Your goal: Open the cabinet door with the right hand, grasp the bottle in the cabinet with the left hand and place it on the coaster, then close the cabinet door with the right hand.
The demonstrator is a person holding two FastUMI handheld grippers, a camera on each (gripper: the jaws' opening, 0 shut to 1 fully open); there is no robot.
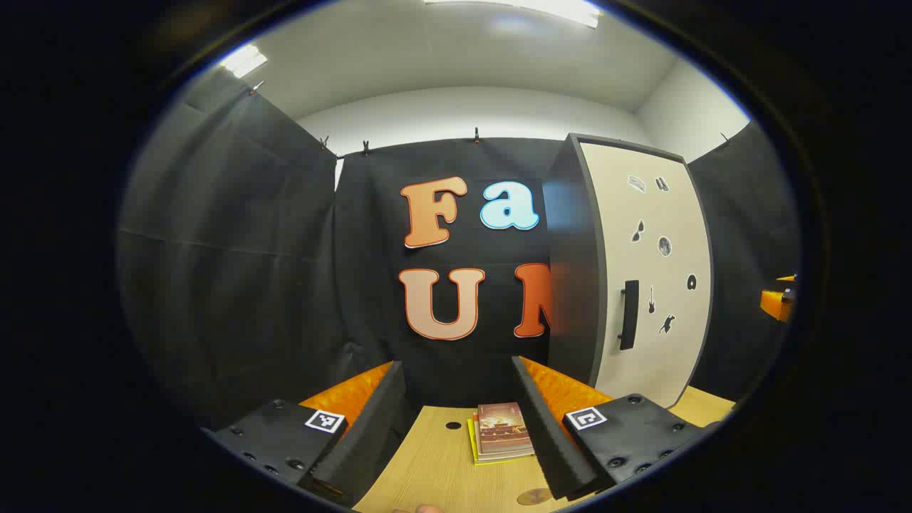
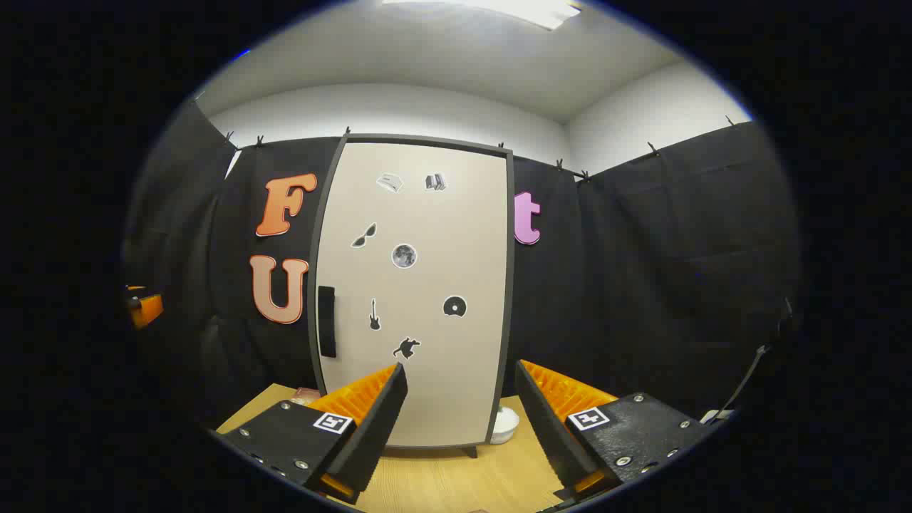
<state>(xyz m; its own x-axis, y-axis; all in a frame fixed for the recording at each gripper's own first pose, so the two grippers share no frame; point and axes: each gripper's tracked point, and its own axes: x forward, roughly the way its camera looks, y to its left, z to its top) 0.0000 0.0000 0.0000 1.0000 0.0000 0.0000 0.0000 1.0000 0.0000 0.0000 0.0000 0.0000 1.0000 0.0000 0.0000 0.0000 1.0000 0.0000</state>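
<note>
Wood-grain table [image 2: 456,484] spreads light and bare in the near part of both views, with black cloth walls [image 1: 235,271] hung around it. On the far side of the table stands the cabinet [image 2: 413,299], tall, with a dark frame and a pale cream cabinet door [image 2: 427,342] that is shut flat against the frame. Small dark stickers [image 2: 404,255] dot the door, and a black vertical handle [image 2: 326,320] sits on its left edge. In the left gripper view the same cabinet stands to the right, seen at an angle, its dark side panel [image 1: 570,271] facing the camera. The bottle is behind the shut door, so its place inside cannot be told.

The right gripper [image 2: 459,385] hangs in front of the cabinet, near the door but apart from it, its two fingers spread wide with nothing between them. The left gripper [image 1: 456,381] is over the table to the left of the cabinet, its fingers also wide apart and holding nothing.

Between the left gripper's fingers, farther along the table, lies a small stack of books [image 1: 501,432], flat, reddish cover on top. A white bowl-like thing [image 2: 504,425] peeks out beside the cabinet's lower right corner. Close to the near edge of the table, just by the left gripper's right finger, lies the round brown coaster [image 1: 534,496], flat and bare. A small dark hole [image 1: 453,425] marks the tabletop left of the books.
</note>
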